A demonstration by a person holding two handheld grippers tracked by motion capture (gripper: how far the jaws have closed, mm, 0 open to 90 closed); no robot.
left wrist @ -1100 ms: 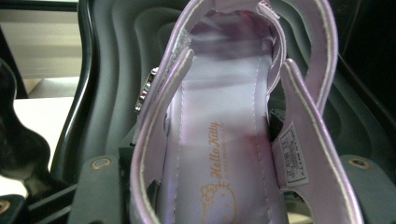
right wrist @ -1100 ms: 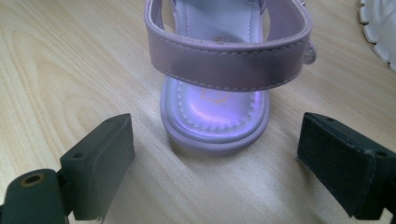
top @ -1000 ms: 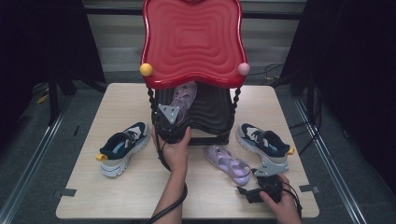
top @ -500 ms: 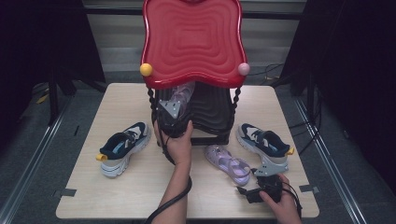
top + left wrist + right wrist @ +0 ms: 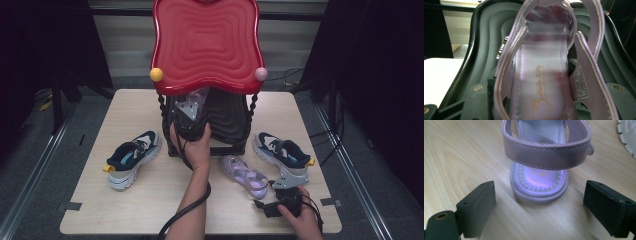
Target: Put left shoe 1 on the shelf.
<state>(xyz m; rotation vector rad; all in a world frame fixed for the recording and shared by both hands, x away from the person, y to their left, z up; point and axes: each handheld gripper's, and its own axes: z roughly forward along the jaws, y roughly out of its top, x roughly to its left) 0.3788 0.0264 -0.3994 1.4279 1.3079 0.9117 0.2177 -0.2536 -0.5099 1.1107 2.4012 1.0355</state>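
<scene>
A lilac sandal (image 5: 196, 98) (image 5: 541, 82) is held in my left gripper (image 5: 192, 116) (image 5: 546, 95), whose jaws press on its sides. It hangs toe-first over the black lower shelf (image 5: 227, 117) (image 5: 486, 37) of a rack with a wavy red top (image 5: 205, 45). Its match, a second lilac sandal (image 5: 245, 175) (image 5: 544, 157), lies on the wooden table (image 5: 150, 210). Just behind that sandal's heel, my right gripper (image 5: 270, 200) (image 5: 540, 187) stands open and low over the table, and its pads (image 5: 477, 207) touch nothing.
A navy and white sneaker (image 5: 131, 157) lies left of the rack and its pair (image 5: 282, 152) to the right, close to my right gripper. The rack's twisted black posts (image 5: 162, 112) flank the shelf opening. Dark curtains surround the table.
My left hand has pushed the held sandal forward, deeper under the red top and over the black shelf. The right gripper has not moved.
</scene>
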